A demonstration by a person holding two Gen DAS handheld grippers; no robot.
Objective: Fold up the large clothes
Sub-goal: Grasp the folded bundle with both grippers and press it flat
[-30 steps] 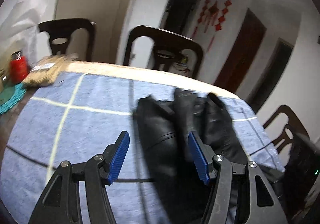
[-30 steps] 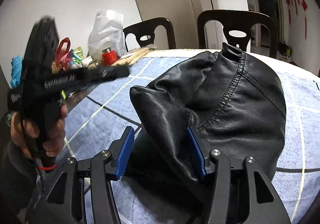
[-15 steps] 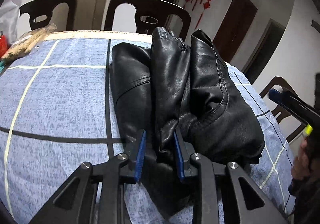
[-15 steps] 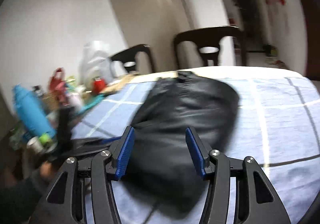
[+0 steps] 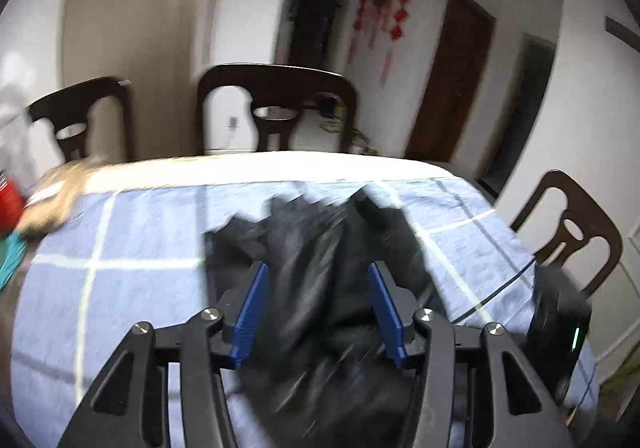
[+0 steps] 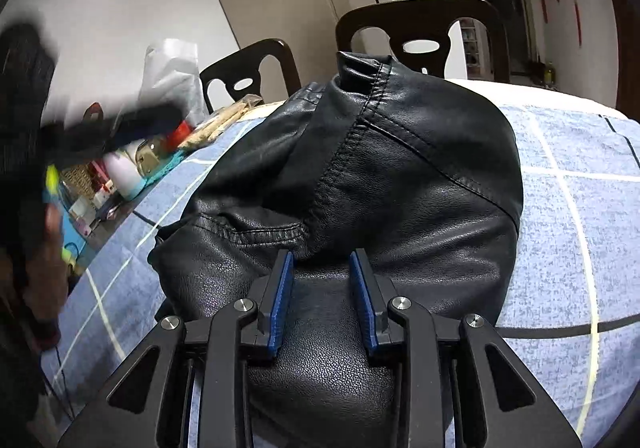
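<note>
A home dining room — dark wooden chairs [image 5: 276, 103] stand around a table with a blue checked cloth [image 5: 132, 248], red hanging decorations [image 5: 384, 19] on the wall, wooden doors [image 5: 452, 79] behind.

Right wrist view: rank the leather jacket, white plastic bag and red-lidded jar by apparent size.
1. black leather jacket, much the largest, though nearest the camera.
2. white plastic bag.
3. red-lidded jar, smallest; partly hidden, so its size is unsure.

Black leather jacket [image 6: 400, 167] on blue-checked table [image 6: 568, 215].

left wrist view motion-blurred, black jacket [image 5: 320, 268] smeared, near edge cropped
</note>
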